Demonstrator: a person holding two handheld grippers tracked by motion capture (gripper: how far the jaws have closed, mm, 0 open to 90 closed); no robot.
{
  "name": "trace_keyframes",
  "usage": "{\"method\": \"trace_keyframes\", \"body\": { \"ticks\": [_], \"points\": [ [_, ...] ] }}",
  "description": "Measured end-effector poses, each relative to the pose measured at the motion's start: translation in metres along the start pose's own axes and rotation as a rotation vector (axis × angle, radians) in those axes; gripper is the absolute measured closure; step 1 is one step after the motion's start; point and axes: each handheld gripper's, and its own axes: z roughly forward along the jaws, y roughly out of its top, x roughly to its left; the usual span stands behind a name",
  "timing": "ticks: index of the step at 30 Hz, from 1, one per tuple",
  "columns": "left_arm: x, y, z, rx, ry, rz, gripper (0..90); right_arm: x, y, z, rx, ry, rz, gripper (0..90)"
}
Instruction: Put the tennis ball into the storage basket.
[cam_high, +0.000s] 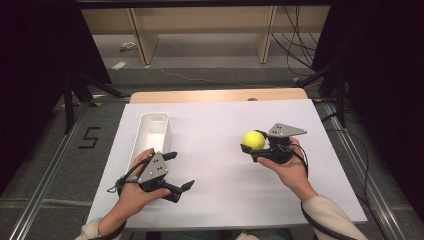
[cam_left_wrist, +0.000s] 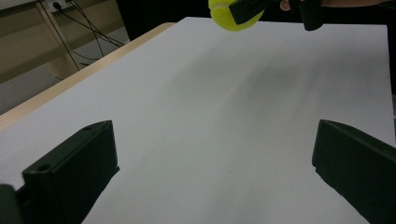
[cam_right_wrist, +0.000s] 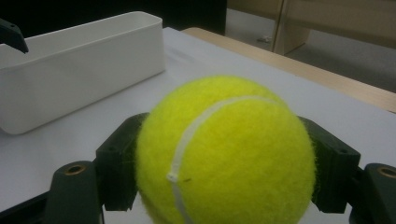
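Right gripper (cam_high: 253, 148) jaws pinch the tennis ball (cam_high: 254, 139), one jaw on each side at about mid-height; in the right gripper view the ball (cam_right_wrist: 226, 154) bulges out well past both jaw pads, seam facing the camera. Ball sits held off the white sheet (cam_high: 220, 130), right of table centre, in the person's right hand (cam_high: 285, 167). Left gripper view catches the same ball (cam_left_wrist: 233, 16) at the top edge, far across the sheet, with a black jaw over it.

Left gripper (cam_high: 181, 171) jaws spread wide, nothing between them, just bare white sheet showing in the gap in its own view. It's held in the left hand (cam_high: 137, 187), near the front left of the sheet, jaws pointing right.

White bin (cam_high: 150, 135) stands just beside the left gripper, on the far side, long axis running away from the person, open top, looks empty. Ball and bin well apart, open flat sheet between them. Wooden table edge (cam_high: 215, 95) shows beyond the sheet's far side. Sheet's right edge is near the right hand; floor beyond.
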Motion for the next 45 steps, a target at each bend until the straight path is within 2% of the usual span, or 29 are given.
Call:
{"method": "trace_keyframes", "body": {
  "ticks": [45],
  "points": [
    [0.0, 0.0, 0.0, -0.003, -0.001, 0.002, 0.0, 0.007, 0.007, 0.011, -0.006, 0.019, -0.015, 26.5]
  ]
}}
